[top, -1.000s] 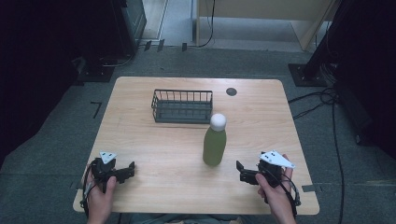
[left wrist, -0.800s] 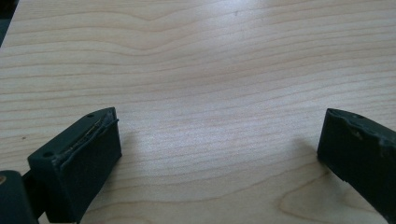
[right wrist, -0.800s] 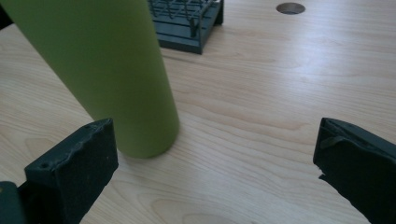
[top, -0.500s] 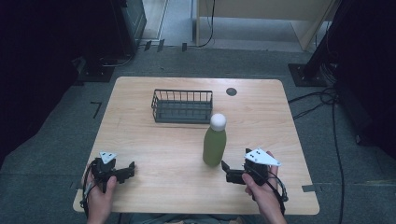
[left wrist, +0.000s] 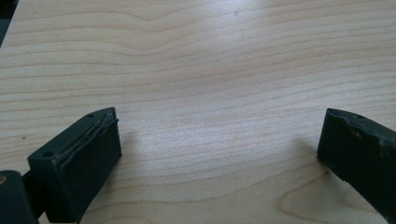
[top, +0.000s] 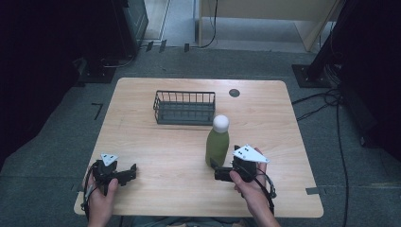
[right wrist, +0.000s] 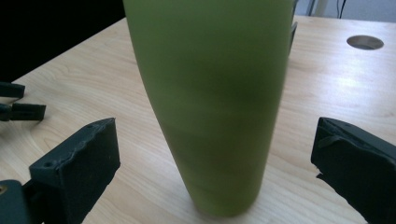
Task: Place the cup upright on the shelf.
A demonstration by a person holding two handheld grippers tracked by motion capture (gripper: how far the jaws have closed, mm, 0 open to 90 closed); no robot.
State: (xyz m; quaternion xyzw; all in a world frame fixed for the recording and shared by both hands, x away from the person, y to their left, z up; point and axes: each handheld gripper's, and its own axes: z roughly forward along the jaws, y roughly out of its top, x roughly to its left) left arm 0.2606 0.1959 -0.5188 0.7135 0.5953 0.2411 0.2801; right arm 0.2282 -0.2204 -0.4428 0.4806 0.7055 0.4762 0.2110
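Note:
A green bottle (top: 217,144) with a white cap stands upright on the wooden table (top: 156,146), in front of a black wire basket (top: 184,108). My right gripper (top: 218,173) is open just in front of the bottle's base. In the right gripper view the bottle (right wrist: 210,102) stands between the two jaws of the right gripper (right wrist: 215,163), apart from both. My left gripper (top: 131,172) rests open near the table's front left, and in the left gripper view the left gripper (left wrist: 219,149) has only bare wood between its jaws.
A round cable hole (top: 234,92) lies at the table's back right. Dark floor, cables (top: 321,101) and black stands surround the table. In the right gripper view the left gripper's jaws (right wrist: 18,105) show far off at the left edge.
My right gripper has moved left and forward, from the table's right front up to the bottle's base. The left gripper and the bottle have stayed in place.

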